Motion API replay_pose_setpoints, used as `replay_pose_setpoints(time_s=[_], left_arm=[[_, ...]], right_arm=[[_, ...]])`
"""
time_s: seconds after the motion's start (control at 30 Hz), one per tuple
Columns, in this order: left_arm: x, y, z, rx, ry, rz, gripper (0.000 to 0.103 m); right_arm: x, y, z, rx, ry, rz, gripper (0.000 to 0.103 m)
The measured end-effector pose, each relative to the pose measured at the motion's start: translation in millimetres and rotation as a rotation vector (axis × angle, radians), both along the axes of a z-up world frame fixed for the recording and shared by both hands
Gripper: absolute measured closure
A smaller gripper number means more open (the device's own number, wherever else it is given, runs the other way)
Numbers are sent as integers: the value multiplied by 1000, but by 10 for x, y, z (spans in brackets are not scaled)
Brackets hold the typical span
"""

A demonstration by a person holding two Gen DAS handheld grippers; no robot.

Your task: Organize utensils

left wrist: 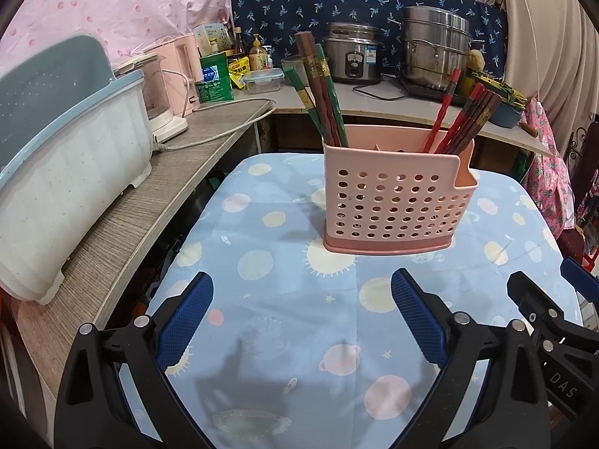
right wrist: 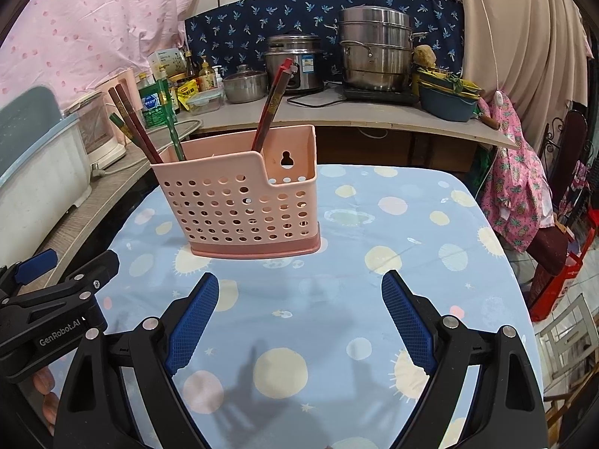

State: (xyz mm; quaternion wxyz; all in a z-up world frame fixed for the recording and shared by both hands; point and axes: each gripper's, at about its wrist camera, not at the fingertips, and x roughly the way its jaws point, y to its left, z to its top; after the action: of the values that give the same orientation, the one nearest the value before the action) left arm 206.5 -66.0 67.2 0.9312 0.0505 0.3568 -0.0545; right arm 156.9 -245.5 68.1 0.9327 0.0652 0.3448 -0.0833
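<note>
Holder: a pink perforated utensil holder [left wrist: 397, 202] stands upright on the table [left wrist: 262, 247], which wears a light blue cloth with pastel dots.
Left bundle: green and dark red chopsticks [left wrist: 320, 89] lean in the holder's left compartment.
Right bundle: red and dark chopsticks [left wrist: 464, 119] lean in its right part; which divider slot they sit in is hard to tell.
Left gripper [left wrist: 301, 295]: jaws spread wide, nothing between the blue pads, hovering over the cloth, short of the holder.
Right gripper [right wrist: 299, 295]: also wide apart and empty, above the cloth near the holder's base.
Background: a steel steamer pot [right wrist: 374, 48] and rice cooker [right wrist: 295, 61] sit on the counter behind.
</note>
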Motion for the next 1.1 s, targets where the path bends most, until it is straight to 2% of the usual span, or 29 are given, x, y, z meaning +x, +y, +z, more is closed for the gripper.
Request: replay_pose_setpoints(time_s=[0.27, 0.47, 1.1], left_arm=[[142, -63, -15, 13, -17, -7, 11], [232, -93, -42, -10, 14, -6, 11], [230, -37, -84, -14, 32, 11, 11]], right_arm=[[164, -40, -21, -18, 3, -2, 18], [257, -59, -18, -8, -1, -7, 18], [260, -58, -56, -5, 12, -10, 18]])
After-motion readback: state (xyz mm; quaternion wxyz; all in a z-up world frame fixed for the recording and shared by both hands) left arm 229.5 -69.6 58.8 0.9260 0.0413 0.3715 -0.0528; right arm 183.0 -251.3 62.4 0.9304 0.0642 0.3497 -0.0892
